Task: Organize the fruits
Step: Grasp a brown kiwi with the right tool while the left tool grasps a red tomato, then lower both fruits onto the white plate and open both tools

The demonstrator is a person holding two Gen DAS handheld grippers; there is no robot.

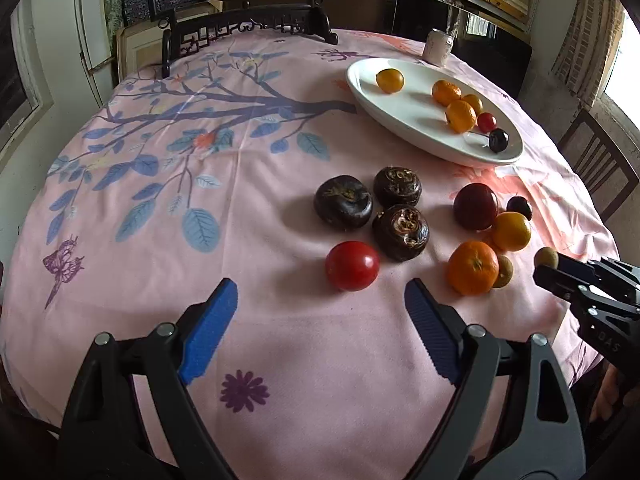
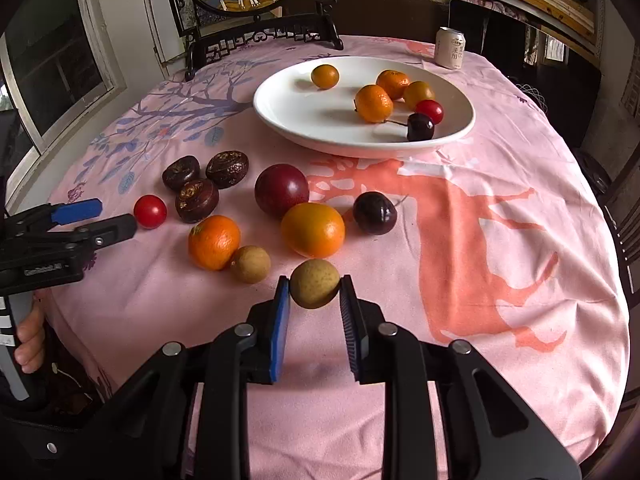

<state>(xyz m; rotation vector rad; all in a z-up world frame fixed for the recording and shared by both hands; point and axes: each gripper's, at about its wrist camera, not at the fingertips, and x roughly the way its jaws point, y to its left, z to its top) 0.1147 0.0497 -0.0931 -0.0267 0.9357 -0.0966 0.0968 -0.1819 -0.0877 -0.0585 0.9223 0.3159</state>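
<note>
My right gripper [image 2: 314, 287] is shut on a small tan longan [image 2: 314, 283], held just above the pink tablecloth; it also shows in the left wrist view [image 1: 546, 258]. My left gripper [image 1: 320, 292] is open and empty, just short of a red tomato [image 1: 352, 265]. Loose fruit lies on the cloth: three dark water chestnuts [image 1: 400, 231], a dark red plum [image 2: 281, 189], an orange [image 2: 313, 230], a tangerine [image 2: 214, 242], a second longan [image 2: 250, 264] and a cherry [image 2: 375, 213]. The white plate [image 2: 296, 120] holds several small oranges, a cherry tomato and a cherry.
A drink can [image 2: 451, 48] stands at the far edge of the table. A carved dark stand with a round picture [image 2: 256, 20] sits at the back. A chair [image 1: 596, 164] stands at the right side of the table.
</note>
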